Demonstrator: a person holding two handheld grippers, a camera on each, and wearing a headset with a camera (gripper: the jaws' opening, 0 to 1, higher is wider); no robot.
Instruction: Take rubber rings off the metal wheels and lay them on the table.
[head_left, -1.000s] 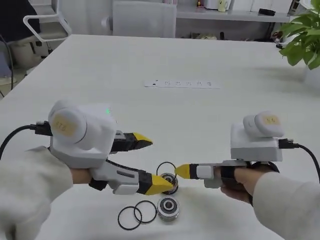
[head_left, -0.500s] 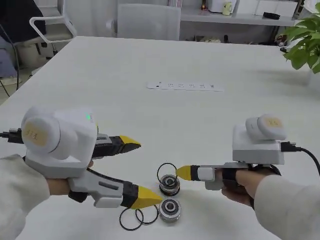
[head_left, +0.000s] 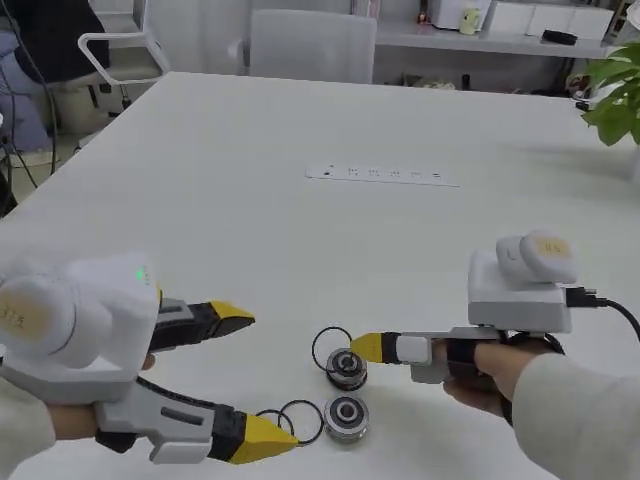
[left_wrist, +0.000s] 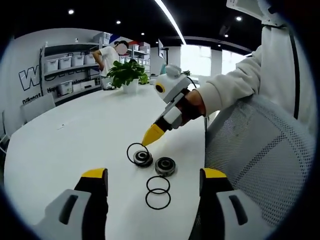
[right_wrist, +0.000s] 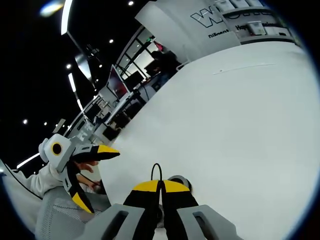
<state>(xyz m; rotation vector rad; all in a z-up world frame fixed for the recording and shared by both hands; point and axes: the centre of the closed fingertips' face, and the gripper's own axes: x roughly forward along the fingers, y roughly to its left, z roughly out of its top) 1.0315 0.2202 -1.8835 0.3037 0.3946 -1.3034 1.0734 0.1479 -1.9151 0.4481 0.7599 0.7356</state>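
Observation:
Two metal wheels (head_left: 346, 368) (head_left: 346, 412) lie near the table's front edge. My right gripper (head_left: 364, 347) is shut, its yellow tips pinching a thin black rubber ring (head_left: 330, 346) that leans against the farther wheel (left_wrist: 142, 158). In the right gripper view that ring (right_wrist: 156, 171) rises edge-on from between the closed tips (right_wrist: 160, 186). Two loose rings (head_left: 288, 422) lie flat and overlapping, left of the nearer wheel (left_wrist: 165, 166). My left gripper (head_left: 248, 378) is open and empty, drawn back to the left of the wheels, with the loose rings (left_wrist: 158, 192) ahead of its jaws.
A white power strip (head_left: 380, 174) lies at the table's middle. A chair (head_left: 310, 45) stands at the far edge and a potted plant (head_left: 615, 100) at the far right. Shelves and a person (left_wrist: 107, 55) stand beyond the table.
My left gripper has pulled back from the wheels toward the lower left, still open. The right gripper holds its place at the farther wheel. The head camera shifted.

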